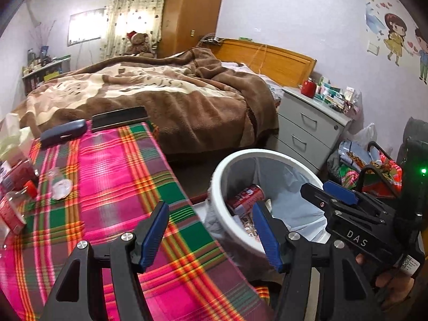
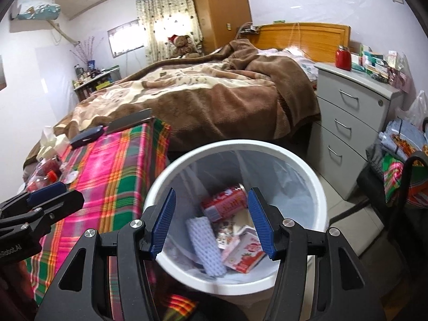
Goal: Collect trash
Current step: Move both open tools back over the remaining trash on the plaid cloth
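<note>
- Left gripper (image 1: 211,231): jaws apart with nothing between the blue pads; it hangs over the right edge of the plaid-covered table (image 1: 112,176), beside the bin.
- Right gripper (image 2: 211,220): jaws apart and empty, poised above the mouth of the white bin (image 2: 318,187). Seen from the left wrist view, its black body bears the white letters "DAS"; a hand (image 1: 388,281) grips its handle.
- The left gripper's body, seen from the right wrist view, carries a partly cut-off marking ending in "AI".
- Trash in the bin: a red can (image 2: 226,200) lying on its side, a white dimpled roll (image 2: 206,243), and a pink-and-red carton (image 2: 243,254); their print is too blurred to read.
- Trash on the table: a clear crumpled cup (image 1: 60,184) and a clear plastic bottle with a red label (image 1: 12,208) near the left edge; label text unreadable.
- Far edge of the table: a dark blue case (image 1: 64,133) and a black flat box (image 1: 120,119).
- Background: a bed (image 1: 160,91) with a brown blanket, and a grey drawer cabinet (image 1: 307,125) topped by a red jar (image 1: 309,87).
</note>
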Available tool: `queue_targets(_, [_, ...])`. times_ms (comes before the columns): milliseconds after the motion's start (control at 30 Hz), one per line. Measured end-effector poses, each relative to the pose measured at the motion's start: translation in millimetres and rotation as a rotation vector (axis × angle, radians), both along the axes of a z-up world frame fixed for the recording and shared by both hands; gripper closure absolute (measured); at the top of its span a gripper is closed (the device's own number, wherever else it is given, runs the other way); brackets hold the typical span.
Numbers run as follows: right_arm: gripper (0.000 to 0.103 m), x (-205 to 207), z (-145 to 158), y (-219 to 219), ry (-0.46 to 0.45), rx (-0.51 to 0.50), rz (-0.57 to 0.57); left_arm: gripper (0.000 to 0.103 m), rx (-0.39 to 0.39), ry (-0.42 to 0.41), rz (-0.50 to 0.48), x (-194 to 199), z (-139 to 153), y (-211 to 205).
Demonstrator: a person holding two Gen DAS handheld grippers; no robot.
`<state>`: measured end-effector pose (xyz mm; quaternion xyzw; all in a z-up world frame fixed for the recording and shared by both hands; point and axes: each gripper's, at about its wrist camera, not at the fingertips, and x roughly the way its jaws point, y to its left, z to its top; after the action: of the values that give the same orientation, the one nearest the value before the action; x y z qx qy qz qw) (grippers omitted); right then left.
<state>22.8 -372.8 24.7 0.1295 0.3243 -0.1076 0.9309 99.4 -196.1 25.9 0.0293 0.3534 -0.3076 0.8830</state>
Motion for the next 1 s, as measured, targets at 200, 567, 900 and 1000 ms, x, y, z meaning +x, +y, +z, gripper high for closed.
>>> queue_targets(200, [0.045,6.2,5.7,23.1,-0.027,-0.003,0.05,0.039,-0.008,-0.014,0.058,-4.1,3.9,33.8])
queue_targets(567, [0.045,22.1,10.6,72.5,-0.053,-0.006,0.158,0.039,0.01,-0.028,0.199,-0.1,2.6,104.2])
queue_targets(900, [0.045,45.8,8.1,118.1,-0.045,0.012,0.255,0.039,0.021,-0.03,0.317,10.4,-1.1,163.0])
queue_targets(1000, [0.044,53.7,6.7,130.4,-0.035,0.015,0.281,0.039,0.022,-0.028,0.358,16.1,-3.3,182.2])
